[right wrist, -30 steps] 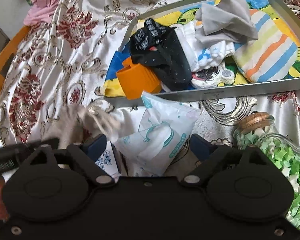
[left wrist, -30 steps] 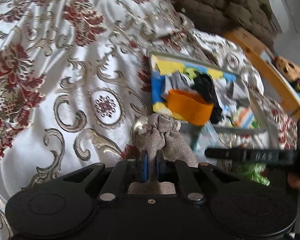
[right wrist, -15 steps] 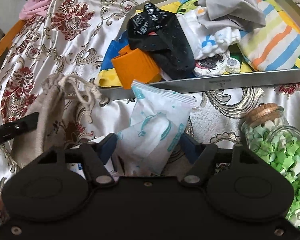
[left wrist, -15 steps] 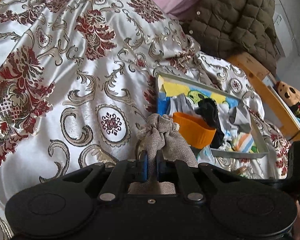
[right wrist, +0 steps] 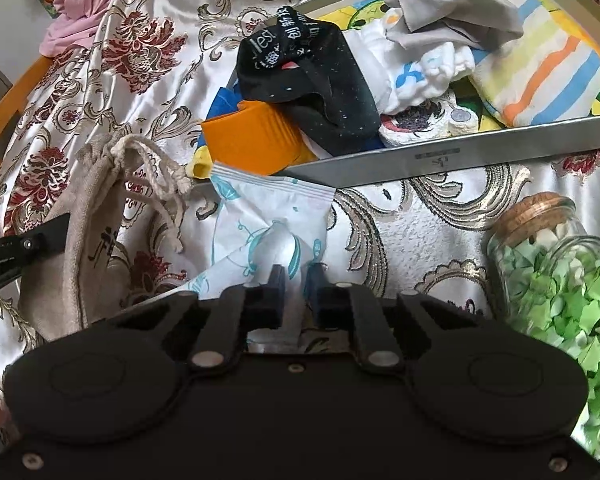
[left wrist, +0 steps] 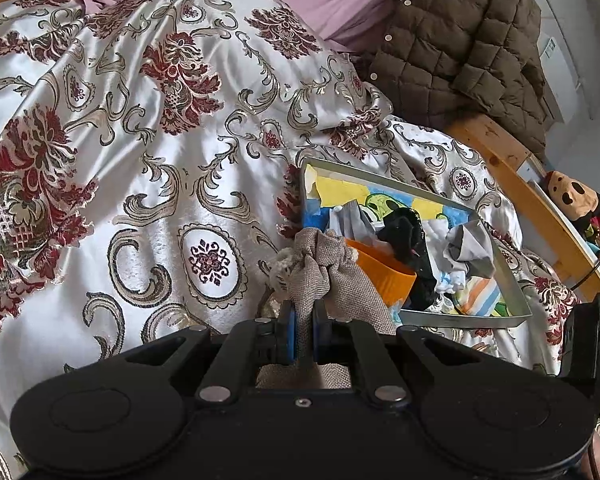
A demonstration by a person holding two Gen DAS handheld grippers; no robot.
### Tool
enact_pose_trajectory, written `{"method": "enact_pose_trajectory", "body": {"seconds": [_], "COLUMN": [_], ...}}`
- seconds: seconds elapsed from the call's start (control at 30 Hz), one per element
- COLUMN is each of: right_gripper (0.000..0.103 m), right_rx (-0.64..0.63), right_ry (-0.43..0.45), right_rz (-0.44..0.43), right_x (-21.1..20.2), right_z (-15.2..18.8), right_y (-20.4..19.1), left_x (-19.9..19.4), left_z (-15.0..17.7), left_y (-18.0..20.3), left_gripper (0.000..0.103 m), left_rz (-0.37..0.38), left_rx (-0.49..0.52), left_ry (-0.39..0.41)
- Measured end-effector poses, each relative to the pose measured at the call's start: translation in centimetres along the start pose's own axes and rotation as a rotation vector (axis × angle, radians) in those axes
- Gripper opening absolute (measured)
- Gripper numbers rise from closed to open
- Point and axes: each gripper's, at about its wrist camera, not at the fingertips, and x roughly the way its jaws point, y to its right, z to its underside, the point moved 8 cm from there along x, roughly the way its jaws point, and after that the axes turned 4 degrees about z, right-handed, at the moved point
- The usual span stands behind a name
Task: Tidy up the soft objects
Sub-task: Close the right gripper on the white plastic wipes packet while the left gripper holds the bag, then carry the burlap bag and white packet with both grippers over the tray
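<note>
Our left gripper (left wrist: 304, 338) pinches the linen pouch (left wrist: 324, 272) above the bed; our right gripper (right wrist: 296, 286) is clamped on the white packet (right wrist: 267, 216), probably for moving both into the tray (right wrist: 440, 158).

Left wrist view: sits just behind the left gripper (left wrist: 304, 338), angled down and forward across the bedspread (left wrist: 147, 184) toward the tray (left wrist: 512, 292) at mid-range.

Right wrist view: behind the right gripper (right wrist: 296, 292), tilted more steeply down, close over the tray's near rim.

Shared: tray, its orange item (right wrist: 251, 136), drawstring pouch (right wrist: 95, 216).
</note>
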Motion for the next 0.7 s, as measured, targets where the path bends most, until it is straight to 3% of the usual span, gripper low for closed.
{"method": "enact_pose_trajectory", "body": {"seconds": [0.4,0.7], "right_gripper": [0.002,0.001], "right_rx": [0.010,0.042], "right_ry": [0.068,0.148], "right_rz": [-0.015,-0.054], "right_x": [-3.9,-8.3], "right_z": [-1.1,-2.7], "right_y": [0.6,1.7], "left_x": [-0.6,1.0], "left_z": [-0.6,-4.0], "left_y": [0.5,2.7], "left_gripper": [0.008,0.008], "left_rz": [0.011,0.053], "left_rx": [0.005,-0.044], "left_ry": [0.033,0.153]}}
